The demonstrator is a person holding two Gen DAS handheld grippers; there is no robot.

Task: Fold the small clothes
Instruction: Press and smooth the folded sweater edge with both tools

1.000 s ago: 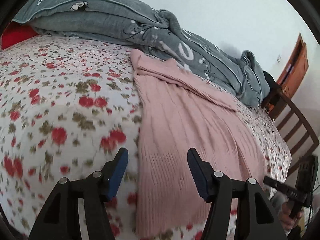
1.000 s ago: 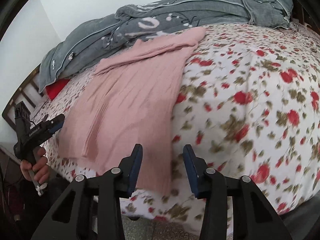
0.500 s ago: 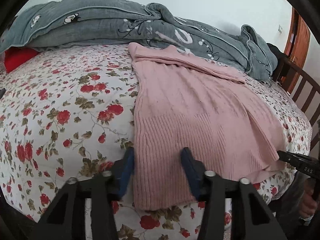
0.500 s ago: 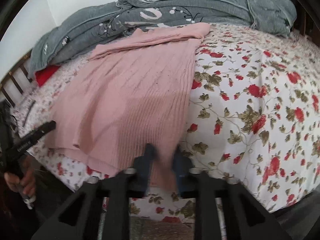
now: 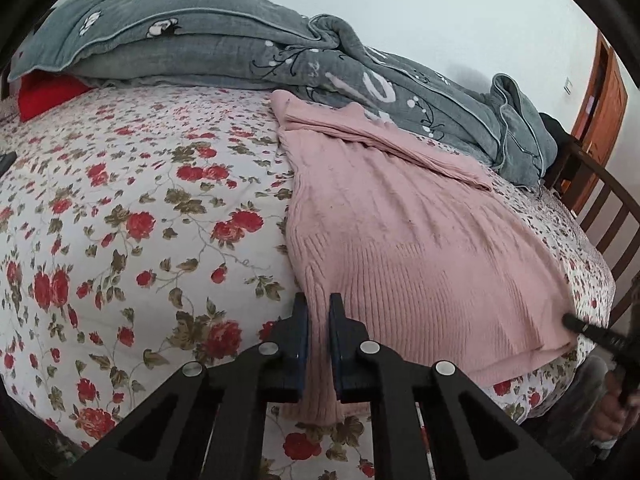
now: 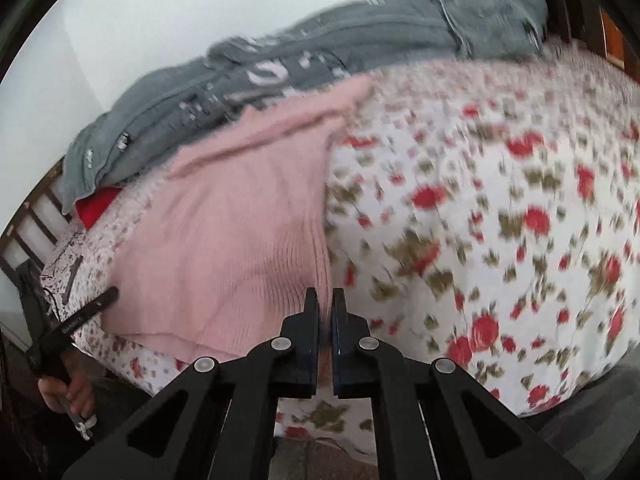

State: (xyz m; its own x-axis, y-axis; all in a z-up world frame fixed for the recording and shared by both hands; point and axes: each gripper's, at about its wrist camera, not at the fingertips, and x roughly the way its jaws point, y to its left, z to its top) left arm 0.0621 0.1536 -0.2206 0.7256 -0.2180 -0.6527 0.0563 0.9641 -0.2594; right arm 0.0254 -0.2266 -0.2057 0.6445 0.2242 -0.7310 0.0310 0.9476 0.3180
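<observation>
Two corners of one hem are what this step hangs on, so I work down from the big things. The bed under its white sheet printed with red roses (image 5: pixel 132 216) carries everything, with a rumpled grey quilt (image 5: pixel 224 52) heaped along the far side. The pink ribbed knit sweater (image 5: pixel 400 240) lies flat across the bed, neckline by the quilt, ribbed hem hanging over the near edge toward me.

My left gripper (image 5: pixel 318 316) is clamped on the hem's left corner, fabric pinched between the blue pads. My right gripper (image 6: pixel 325 304) has its jaws together at the hem's right edge; the pink cloth seems to run between them, though blur makes me less sure.

To fold well, I judge I should lift both corners together, keep the hem taut and level between my hands, and carry it up toward the neckline without dragging the sheet. A thin bite on the right could slip.
</observation>
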